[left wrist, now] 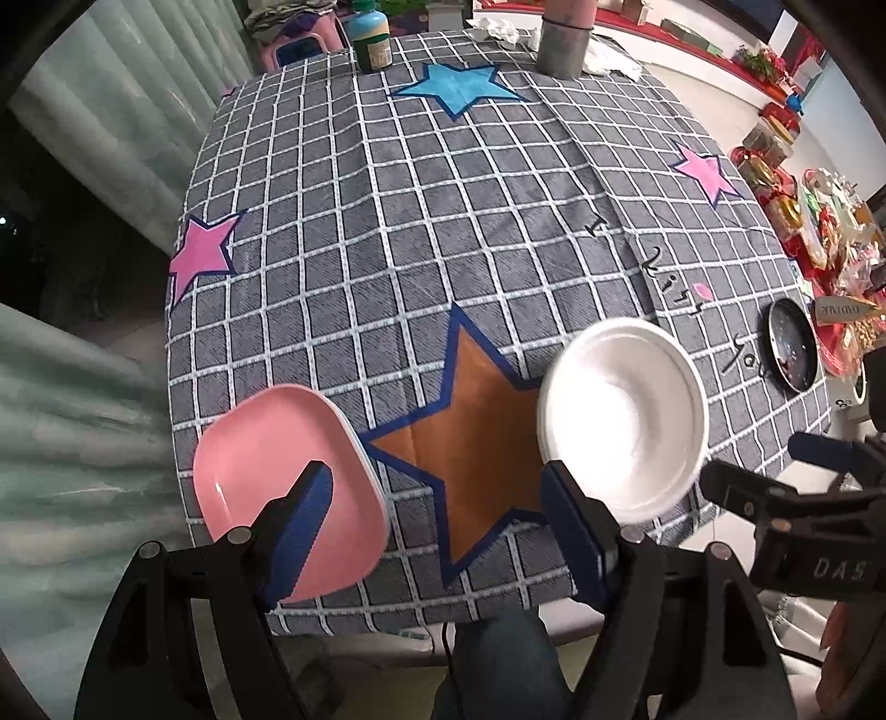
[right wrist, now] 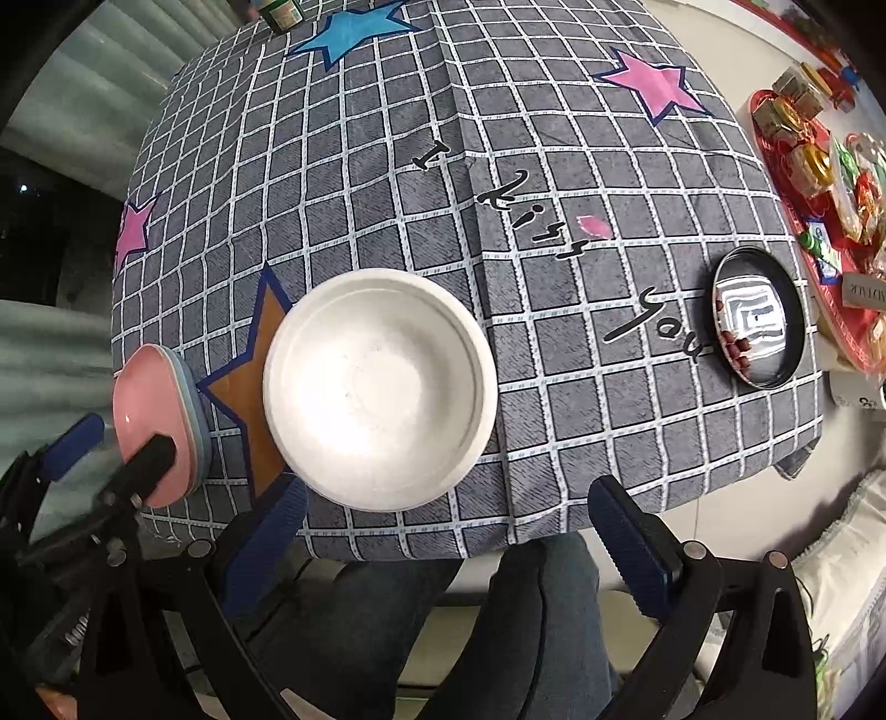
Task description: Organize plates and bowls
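Note:
A stack of pink square plates (left wrist: 277,454) lies near the table's front left edge; it also shows in the right wrist view (right wrist: 158,421). A stack of white round bowls (left wrist: 623,415) sits to its right, also in the right wrist view (right wrist: 379,387). My left gripper (left wrist: 437,493) is open and empty, above the front edge between the two stacks. My right gripper (right wrist: 443,498) is open and empty, just in front of the white bowls. It appears at the right in the left wrist view (left wrist: 775,471).
A checked grey tablecloth with stars (left wrist: 443,249) covers the table. A black dish (right wrist: 756,315) sits near the right edge. A green bottle (left wrist: 372,39) and a grey cylinder (left wrist: 562,44) stand at the far side. Red trays of goods (right wrist: 819,166) lie beyond the right edge.

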`<state>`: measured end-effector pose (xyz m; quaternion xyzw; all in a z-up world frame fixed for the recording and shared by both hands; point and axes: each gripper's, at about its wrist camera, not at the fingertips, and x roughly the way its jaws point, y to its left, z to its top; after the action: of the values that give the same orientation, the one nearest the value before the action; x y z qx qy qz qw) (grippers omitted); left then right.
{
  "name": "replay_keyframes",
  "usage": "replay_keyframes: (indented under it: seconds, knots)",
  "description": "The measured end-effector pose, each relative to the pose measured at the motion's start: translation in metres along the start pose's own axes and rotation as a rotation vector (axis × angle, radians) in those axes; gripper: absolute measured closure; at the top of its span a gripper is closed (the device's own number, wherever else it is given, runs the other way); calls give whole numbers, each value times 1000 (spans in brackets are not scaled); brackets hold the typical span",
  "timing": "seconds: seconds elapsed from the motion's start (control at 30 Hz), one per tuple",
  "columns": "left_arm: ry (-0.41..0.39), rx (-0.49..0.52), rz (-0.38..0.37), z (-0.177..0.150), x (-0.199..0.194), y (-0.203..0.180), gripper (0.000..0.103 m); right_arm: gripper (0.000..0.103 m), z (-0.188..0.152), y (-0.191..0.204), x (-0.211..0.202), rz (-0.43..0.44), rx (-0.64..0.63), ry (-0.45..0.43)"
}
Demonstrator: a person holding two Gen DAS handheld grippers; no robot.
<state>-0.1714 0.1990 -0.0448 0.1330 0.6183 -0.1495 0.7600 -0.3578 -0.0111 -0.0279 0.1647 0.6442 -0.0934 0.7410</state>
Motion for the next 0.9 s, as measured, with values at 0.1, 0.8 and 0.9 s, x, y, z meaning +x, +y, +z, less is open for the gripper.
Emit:
replay_keyframes:
  seconds: [0.1, 0.8, 0.9]
  knots:
    - [13, 8, -3, 1, 2, 0, 23, 1, 0, -4, 3, 13, 27, 0]
    - [198, -69, 7, 11, 69, -46, 23, 1, 38, -38, 71, -71, -48, 201]
    - [213, -55, 25, 12, 79, -52, 23, 1, 53, -39, 84, -63, -62, 215]
